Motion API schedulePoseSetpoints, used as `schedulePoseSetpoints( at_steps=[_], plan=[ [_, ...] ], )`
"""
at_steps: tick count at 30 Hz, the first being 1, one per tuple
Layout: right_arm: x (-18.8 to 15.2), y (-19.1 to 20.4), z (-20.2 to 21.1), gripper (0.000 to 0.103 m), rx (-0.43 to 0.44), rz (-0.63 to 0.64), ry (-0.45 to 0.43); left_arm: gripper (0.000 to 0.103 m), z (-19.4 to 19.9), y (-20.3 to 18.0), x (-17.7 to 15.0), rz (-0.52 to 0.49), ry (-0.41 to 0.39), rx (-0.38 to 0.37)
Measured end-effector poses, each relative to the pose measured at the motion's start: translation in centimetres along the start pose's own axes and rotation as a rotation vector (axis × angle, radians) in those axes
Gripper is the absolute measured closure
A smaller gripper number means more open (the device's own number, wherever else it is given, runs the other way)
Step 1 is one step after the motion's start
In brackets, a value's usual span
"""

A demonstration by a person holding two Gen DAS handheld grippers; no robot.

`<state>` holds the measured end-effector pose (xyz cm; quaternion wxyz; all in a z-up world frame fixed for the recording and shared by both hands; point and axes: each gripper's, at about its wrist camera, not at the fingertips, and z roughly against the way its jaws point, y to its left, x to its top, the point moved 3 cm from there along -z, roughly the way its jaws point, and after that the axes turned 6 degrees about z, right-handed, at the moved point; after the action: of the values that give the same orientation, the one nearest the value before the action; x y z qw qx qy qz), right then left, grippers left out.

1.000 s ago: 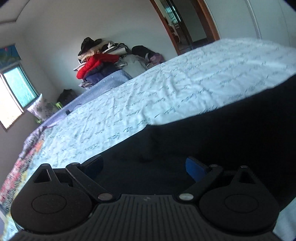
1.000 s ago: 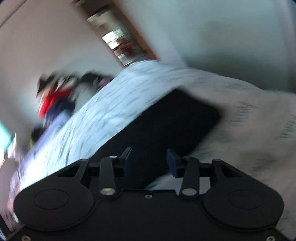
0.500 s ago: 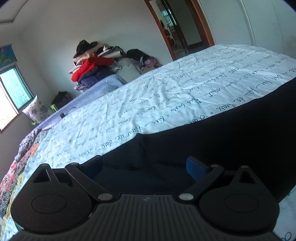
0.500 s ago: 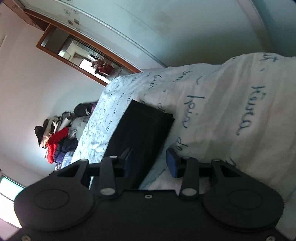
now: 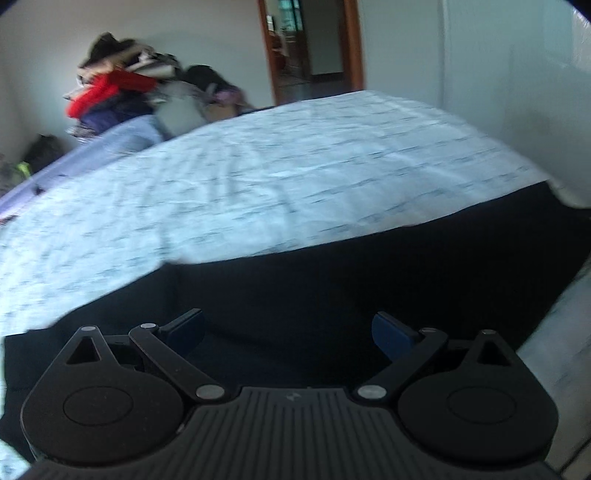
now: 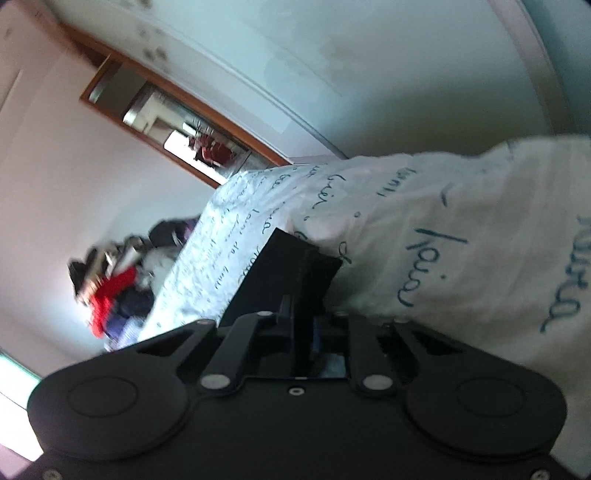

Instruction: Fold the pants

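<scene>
Black pants [image 5: 369, 280] lie flat on the bed [image 5: 258, 177], long axis crosswise beneath the released left gripper [image 5: 288, 328]; right gripper [image 6: 301, 321] clenched on their near end edge, pants running away from it.

pants [image 5: 369, 280]: plain black | bedsheet [image 5: 280, 177]: white, covered in dark blue handwriting print | left gripper [image 5: 288, 328]: black body, blue pad on one finger | right gripper [image 6: 301, 319]: black, blue pads | clothes pile [image 5: 114, 92]: red jacket over dark blue and grey | door frame [image 5: 354, 48]: reddish-brown wood | wall [image 5: 207, 33]: off-white
</scene>
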<state>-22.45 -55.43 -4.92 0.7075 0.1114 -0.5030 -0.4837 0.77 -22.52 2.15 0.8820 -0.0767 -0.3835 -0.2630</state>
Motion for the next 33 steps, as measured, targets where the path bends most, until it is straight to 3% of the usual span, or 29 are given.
schedulePoseSetpoints(
  at_steps=[6, 8, 11, 15, 20, 23, 28, 33],
  plan=[
    [-0.8, 5.2, 0.9, 0.095, -0.107, 0.477, -0.038, 0.005, -1.9, -7.6, 3.3, -0.135, 0.027, -0.137],
    [-1.6, 7.1, 1.1, 0.095, -0.127, 0.631, -0.049, 0.006, -3.0, -10.0, 4.1, -0.148, 0.067, -0.217],
    [-3.3, 9.5, 1.4, 0.095, -0.13, 0.845, -0.056, 0.007, -4.2, -11.8, 5.1, -0.055, 0.13, -0.325],
    [-6.0, 11.8, 1.8, 0.095, -0.117, 1.081, -0.061, 0.007, -5.4, -12.4, 6.0, 0.069, 0.152, -0.367],
    [-7.9, 13.0, 2.6, 0.095, -0.064, 1.181, -0.05, 0.007, -5.6, -11.6, 6.9, 0.178, 0.172, -0.415],
    [-8.3, 13.5, 2.9, 0.095, -0.043, 1.206, -0.051, 0.007, -6.8, -11.3, 7.0, 0.253, 0.231, -0.47],
    [-9.3, 14.6, 3.2, 0.094, -0.022, 1.293, -0.059, 0.008, -9.4, -11.1, 6.6, 0.385, 0.324, -0.493],
    [-10.3, 15.5, 4.2, 0.094, 0.001, 1.348, -0.047, 0.013, -10.6, -11.5, 6.7, 0.367, 0.324, -0.423]
  ],
)
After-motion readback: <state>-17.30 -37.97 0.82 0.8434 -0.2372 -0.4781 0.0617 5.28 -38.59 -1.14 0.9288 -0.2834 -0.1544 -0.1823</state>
